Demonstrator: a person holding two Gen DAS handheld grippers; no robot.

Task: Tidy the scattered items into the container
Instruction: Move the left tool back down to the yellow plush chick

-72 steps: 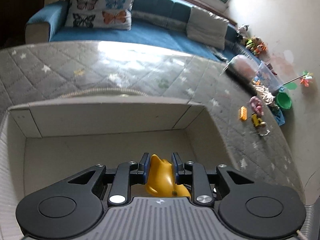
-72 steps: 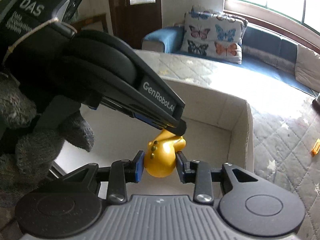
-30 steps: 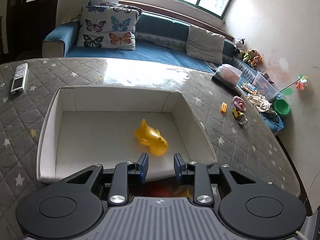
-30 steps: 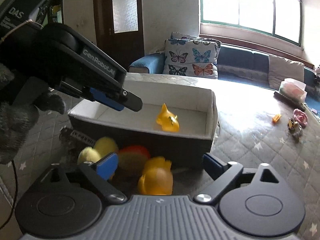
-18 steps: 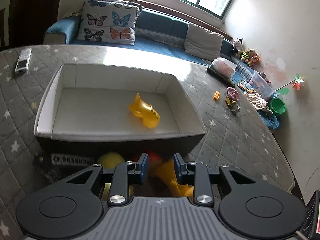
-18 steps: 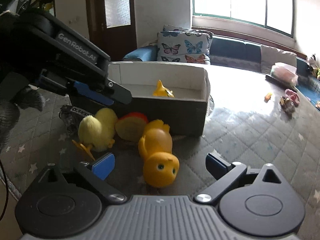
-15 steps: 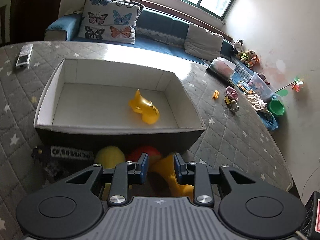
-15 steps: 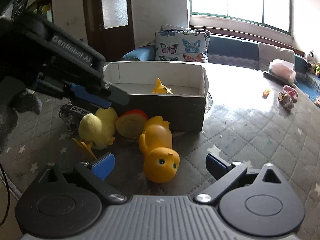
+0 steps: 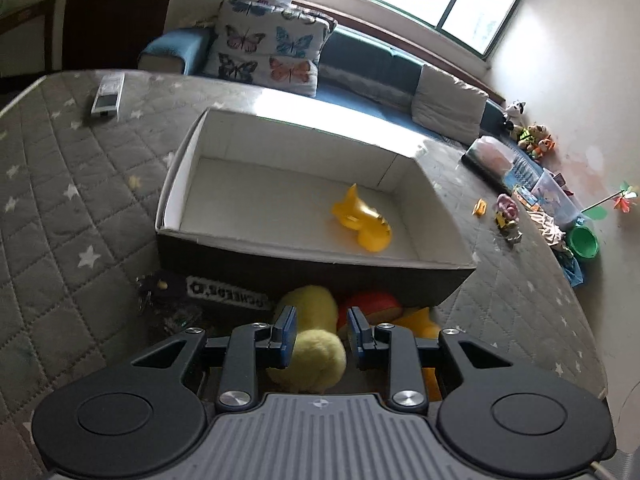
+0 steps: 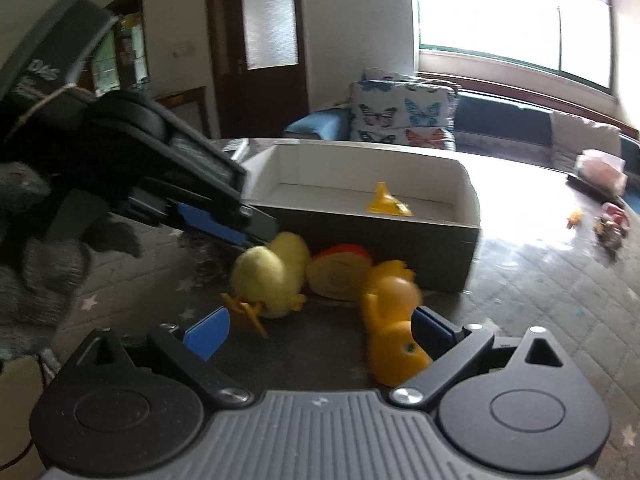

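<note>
Left wrist view: the left gripper point(image 9: 319, 336), jaws parted, hangs low-centre over a fuzzy yellow plush chick point(image 9: 310, 338); a small yellow rubber toy point(image 9: 362, 224) lies inside the white-lined cardboard box point(image 9: 172, 200) mid-frame.

Right wrist view: the right gripper point(image 10: 320, 330) gapes wide at bottom, its right pad beside an orange rubber duck point(image 10: 390, 328).

One box point(image 9: 248, 240), two rubber ducks point(image 9: 362, 222) point(image 10: 394, 320), one plush chick point(image 9: 310, 336), one remote point(image 9: 107, 94)

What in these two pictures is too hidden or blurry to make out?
- Left wrist view: orange rubber duck mostly hidden behind the left tool.
- Red-and-yellow toy: wedged between ducks; identity unclear.
- Black strap's lettering: blurred.
- Right wrist view: motion blur; right tool contact with the duck unclear.
</note>
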